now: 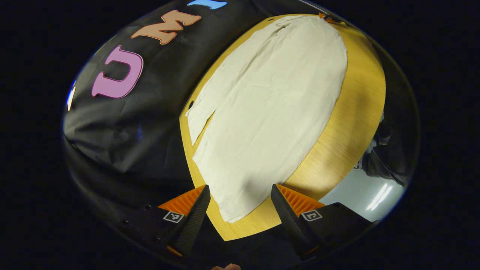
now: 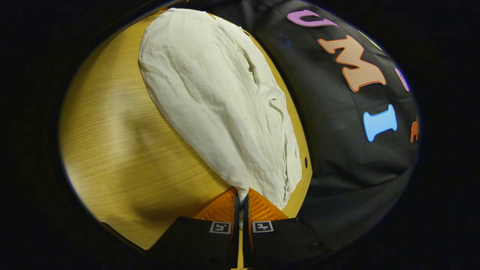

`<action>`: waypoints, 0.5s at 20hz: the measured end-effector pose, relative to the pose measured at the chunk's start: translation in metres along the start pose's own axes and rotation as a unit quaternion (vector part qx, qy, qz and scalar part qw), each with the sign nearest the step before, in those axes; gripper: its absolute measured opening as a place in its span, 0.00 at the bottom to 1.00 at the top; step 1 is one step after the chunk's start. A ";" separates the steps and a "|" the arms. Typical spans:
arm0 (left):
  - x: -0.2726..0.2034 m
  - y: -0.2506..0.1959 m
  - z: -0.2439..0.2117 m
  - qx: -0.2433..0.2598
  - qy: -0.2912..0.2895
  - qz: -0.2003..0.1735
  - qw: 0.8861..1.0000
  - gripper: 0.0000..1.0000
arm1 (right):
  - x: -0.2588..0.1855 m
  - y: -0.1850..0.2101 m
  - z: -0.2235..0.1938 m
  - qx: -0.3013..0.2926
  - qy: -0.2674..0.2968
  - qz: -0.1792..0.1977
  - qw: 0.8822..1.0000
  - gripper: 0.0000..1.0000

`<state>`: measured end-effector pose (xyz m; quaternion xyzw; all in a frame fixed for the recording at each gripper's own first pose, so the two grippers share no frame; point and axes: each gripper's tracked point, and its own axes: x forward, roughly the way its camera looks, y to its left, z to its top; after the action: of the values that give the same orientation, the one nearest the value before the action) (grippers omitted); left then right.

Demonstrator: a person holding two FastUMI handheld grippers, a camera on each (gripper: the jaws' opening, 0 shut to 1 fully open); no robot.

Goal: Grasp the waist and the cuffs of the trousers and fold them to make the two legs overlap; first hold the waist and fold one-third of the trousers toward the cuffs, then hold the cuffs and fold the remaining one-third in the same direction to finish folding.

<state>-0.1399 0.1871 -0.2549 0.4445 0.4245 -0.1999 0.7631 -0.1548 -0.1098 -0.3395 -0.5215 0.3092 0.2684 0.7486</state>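
On the wooden table (image 1: 360, 112), seen from the left gripper view, the cream trousers (image 1: 270, 108) lie spread flat and long, running away from the camera toward the far end of the board. A narrow slit shows between the two legs near their left edge, with the table's wood visible through it. The left gripper (image 1: 240, 197) hangs over the near end of the cloth with its jaws spread wide; one finger stands off the left edge of the cloth and the other off its right edge, and neither presses on it. The dark booth wall (image 1: 131, 127) rises to the left of the table.

In the right gripper view, bare table (image 2: 123, 150) fills the left side, and the trousers (image 2: 217, 101) lie rumpled beside it, close to the table's right edge. The right gripper (image 2: 241, 197) is clenched, its two fingers pinching the near tip of the cloth between them. The booth wall (image 2: 348, 161) stands to the right
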 end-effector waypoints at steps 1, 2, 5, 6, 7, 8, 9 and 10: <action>0.005 -0.001 -0.004 0.009 0.005 -0.007 1.000 0.98 | -0.001 0.000 0.000 0.000 0.000 -0.001 1.000 0.07; 0.010 -0.002 -0.007 0.017 0.009 -0.011 1.000 0.97 | 0.000 0.000 -0.001 -0.001 0.001 -0.003 1.000 0.07; 0.012 -0.001 -0.004 0.039 0.007 -0.010 0.999 0.95 | -0.001 0.000 0.000 -0.002 0.001 -0.009 1.000 0.06; 0.015 0.001 -0.001 0.044 0.006 -0.009 0.999 0.94 | 0.000 0.000 0.000 -0.002 0.001 -0.011 1.000 0.07; 0.020 0.004 0.002 0.048 0.004 -0.007 0.999 0.93 | -0.001 0.000 0.000 -0.001 0.001 -0.013 1.000 0.07; 0.023 0.008 0.004 0.054 0.002 -0.004 0.999 0.92 | -0.001 0.000 0.000 -0.001 0.001 -0.015 1.000 0.07; 0.029 0.011 0.007 0.057 0.004 -0.004 0.998 0.91 | -0.001 -0.001 0.000 0.000 0.001 -0.016 1.000 0.07; 0.034 0.016 0.006 0.063 0.003 -0.002 0.998 0.89 | -0.001 0.000 0.000 0.001 0.001 -0.018 1.000 0.06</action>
<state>-0.1074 0.1928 -0.2734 0.4918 0.4142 -0.2264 0.7317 -0.1553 -0.1101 -0.3389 -0.5263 0.3013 0.2538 0.7535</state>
